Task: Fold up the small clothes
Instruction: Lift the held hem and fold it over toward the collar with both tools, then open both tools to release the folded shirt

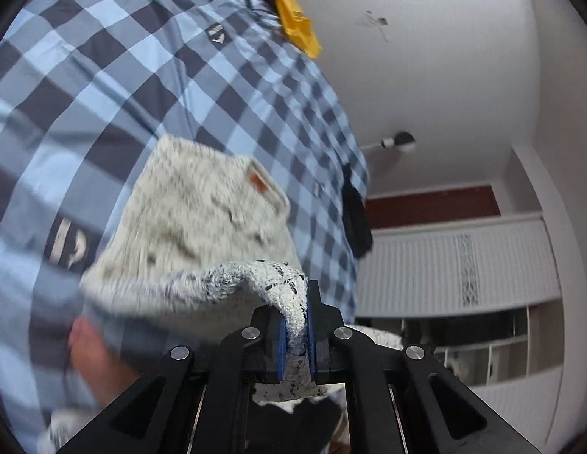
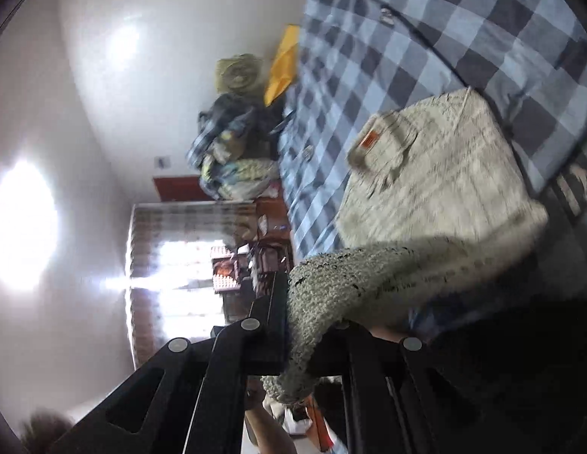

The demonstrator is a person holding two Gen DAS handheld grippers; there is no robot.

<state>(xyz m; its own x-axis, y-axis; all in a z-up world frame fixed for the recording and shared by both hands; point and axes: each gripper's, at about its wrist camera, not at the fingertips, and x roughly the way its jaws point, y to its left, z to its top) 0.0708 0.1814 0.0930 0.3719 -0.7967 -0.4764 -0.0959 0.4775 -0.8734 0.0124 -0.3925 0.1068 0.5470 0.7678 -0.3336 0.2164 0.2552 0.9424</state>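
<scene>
A small speckled grey-white knit garment (image 1: 195, 227) with an orange tag (image 1: 257, 181) is lifted over a blue checked bedsheet (image 1: 104, 56). My left gripper (image 1: 296, 331) is shut on a rolled edge of it, the knit pinched between the blue pads. In the right wrist view the same garment (image 2: 437, 189) hangs blurred over the bedsheet (image 2: 388, 38), and my right gripper (image 2: 297, 325) is shut on another edge; the knit drapes over its right finger and hides it. A hand (image 1: 92, 352) shows at the lower left of the left wrist view.
A yellow cloth (image 1: 297, 22) lies at the bed's far end. A heap of clothes and bags (image 2: 232, 128) stands against the white wall. A white slatted cupboard (image 1: 460, 265) is beyond the bed. A bright curtained window (image 2: 179, 261) is on the other side.
</scene>
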